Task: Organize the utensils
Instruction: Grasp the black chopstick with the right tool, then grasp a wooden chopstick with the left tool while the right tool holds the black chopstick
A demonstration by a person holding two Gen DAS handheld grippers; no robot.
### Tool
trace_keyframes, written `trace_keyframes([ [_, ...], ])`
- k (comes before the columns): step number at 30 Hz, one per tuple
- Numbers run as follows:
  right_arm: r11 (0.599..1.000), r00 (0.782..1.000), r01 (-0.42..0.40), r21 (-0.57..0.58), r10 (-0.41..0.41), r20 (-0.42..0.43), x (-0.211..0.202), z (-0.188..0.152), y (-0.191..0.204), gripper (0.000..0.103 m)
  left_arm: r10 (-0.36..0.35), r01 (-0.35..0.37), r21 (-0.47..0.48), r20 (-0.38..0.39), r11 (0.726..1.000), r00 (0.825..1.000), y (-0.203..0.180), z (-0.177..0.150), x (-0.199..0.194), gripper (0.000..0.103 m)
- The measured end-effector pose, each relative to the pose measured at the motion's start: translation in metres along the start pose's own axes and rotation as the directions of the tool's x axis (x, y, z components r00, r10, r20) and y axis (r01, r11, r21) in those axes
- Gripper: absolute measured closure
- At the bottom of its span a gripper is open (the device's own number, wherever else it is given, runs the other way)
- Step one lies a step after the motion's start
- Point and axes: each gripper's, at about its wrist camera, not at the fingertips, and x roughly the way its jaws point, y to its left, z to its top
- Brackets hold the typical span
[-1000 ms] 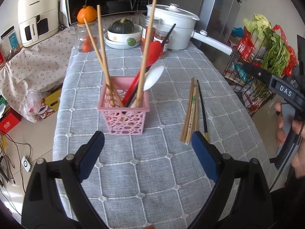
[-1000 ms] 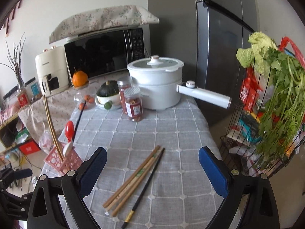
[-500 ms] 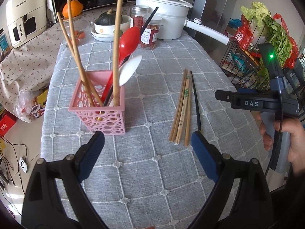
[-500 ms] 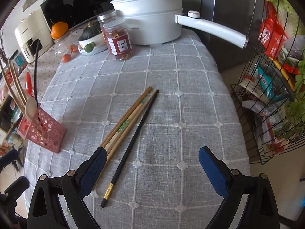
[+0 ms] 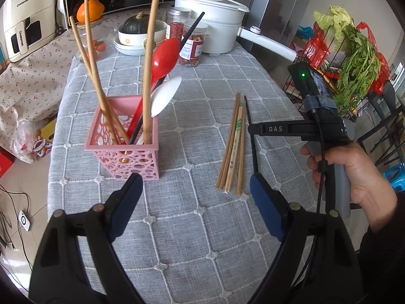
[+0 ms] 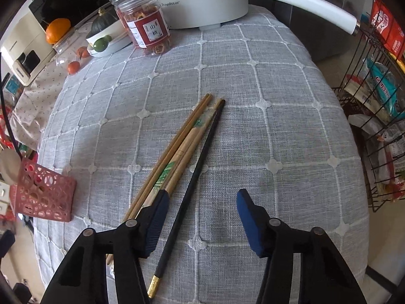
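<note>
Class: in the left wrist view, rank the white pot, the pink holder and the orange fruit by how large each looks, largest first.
1. White pot and pink holder: they look similar in size, and the holder sits nearer the camera, so no firm ranking.
2. Orange fruit: clearly smallest.

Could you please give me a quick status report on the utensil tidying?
Right gripper open, low over black chopstick. Left gripper open, empty. Bamboo chopsticks loose beside pink holder. Nothing in the way.

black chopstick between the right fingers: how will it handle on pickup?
The black chopstick looks thin and rigid, so probably stiff and light. Its glossy finish suggests it may slip between the right gripper pads. Lying flat on the tablecloth, it likely rolls if nudged.
</note>
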Motion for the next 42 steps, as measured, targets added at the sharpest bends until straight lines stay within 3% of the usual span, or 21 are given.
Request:
trace_keyframes([
  [8,0.998,0.998,0.059,0.018,-0.059,0.018,0.013,0.008,0.006,0.071,0.004,-0.005,0.037,0.005,0.999,1.0,-0.002,-0.003,-0.003,0.035],
  [12,0.995,0.996,0.092,0.026,-0.092,0.014,0.014,0.013,0.003,0.092,0.005,-0.005,0.077,-0.009,0.997,1.0,-0.011,-0.006,-0.001,0.048],
  [18,0.992,0.999,0.042,0.122,-0.044,0.01,0.0,0.008,-0.034,0.094,0.017,-0.016,0.161,-0.004,0.987,1.0,-0.033,-0.008,0.003,0.06],
  [26,0.983,0.999,-0.028,0.184,0.022,0.034,-0.031,-0.007,-0.083,0.094,0.053,-0.036,0.273,-0.057,0.961,0.997,-0.083,0.017,0.048,0.081],
  [31,0.98,0.997,-0.062,0.188,0.054,0.046,-0.041,-0.012,-0.093,0.094,0.071,-0.044,0.205,-0.128,0.978,0.989,-0.09,0.056,0.103,0.092],
  [35,0.981,0.998,-0.064,0.183,0.059,0.034,-0.036,-0.013,-0.093,0.094,0.101,-0.078,0.137,-0.17,0.987,0.98,-0.082,0.083,0.141,0.094],
  [42,0.987,0.997,-0.069,0.148,0.066,0.027,-0.032,-0.012,-0.08,0.095,0.083,-0.057,0.108,-0.254,0.993,0.964,-0.08,0.098,0.179,0.095],
])
